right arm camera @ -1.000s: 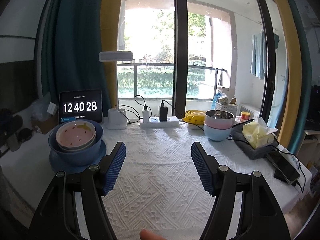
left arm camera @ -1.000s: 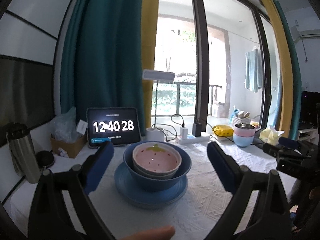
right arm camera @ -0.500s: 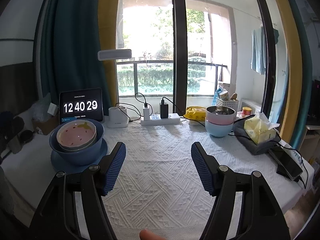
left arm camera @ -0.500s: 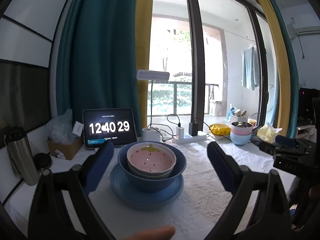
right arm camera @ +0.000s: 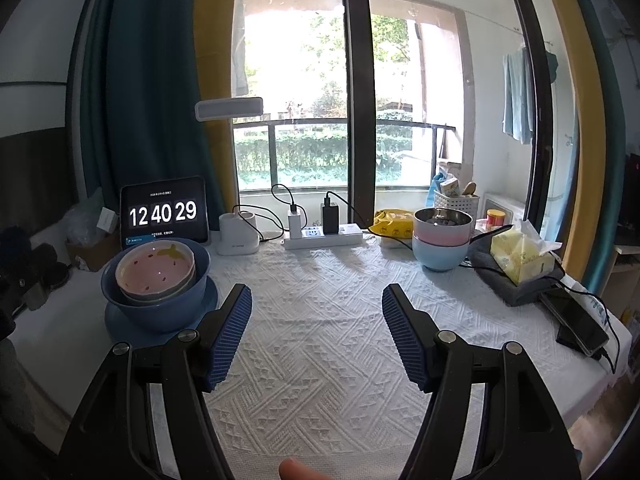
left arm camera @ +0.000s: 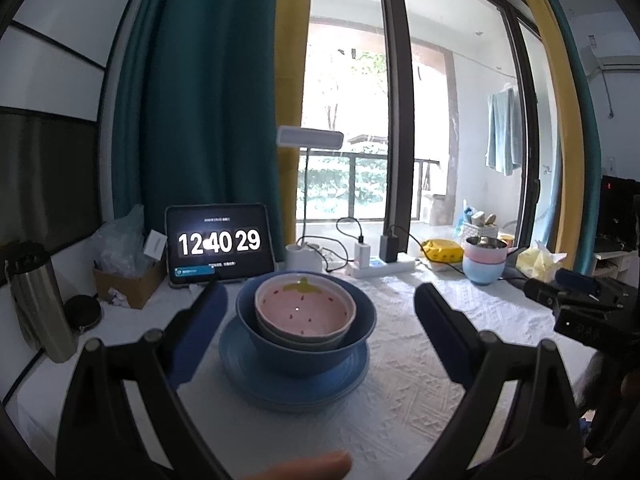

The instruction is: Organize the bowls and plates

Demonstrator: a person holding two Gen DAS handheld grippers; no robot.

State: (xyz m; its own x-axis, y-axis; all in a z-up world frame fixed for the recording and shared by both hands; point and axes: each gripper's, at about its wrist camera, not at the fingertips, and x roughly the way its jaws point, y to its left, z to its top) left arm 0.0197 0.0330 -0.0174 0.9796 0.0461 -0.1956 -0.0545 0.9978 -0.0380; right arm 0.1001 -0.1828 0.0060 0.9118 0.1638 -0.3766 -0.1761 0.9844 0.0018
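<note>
The left gripper (left arm camera: 316, 320) has its jaws spread wide, grasping nothing, just short of the blue plate (left arm camera: 294, 376). On that plate sits a blue bowl (left arm camera: 306, 334) with a pink bowl (left arm camera: 305, 307) nested inside. The right gripper (right arm camera: 317, 322) hovers released over bare tablecloth (right arm camera: 316, 280). Farther back stand stacked bowls (right arm camera: 440, 240) and a clock tablet (right arm camera: 164, 214).

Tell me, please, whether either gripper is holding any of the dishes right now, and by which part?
Nothing is held. The left gripper stands open around the stacked pink strawberry bowl, without touching it; the right gripper is open over the bare white tablecloth.
</note>
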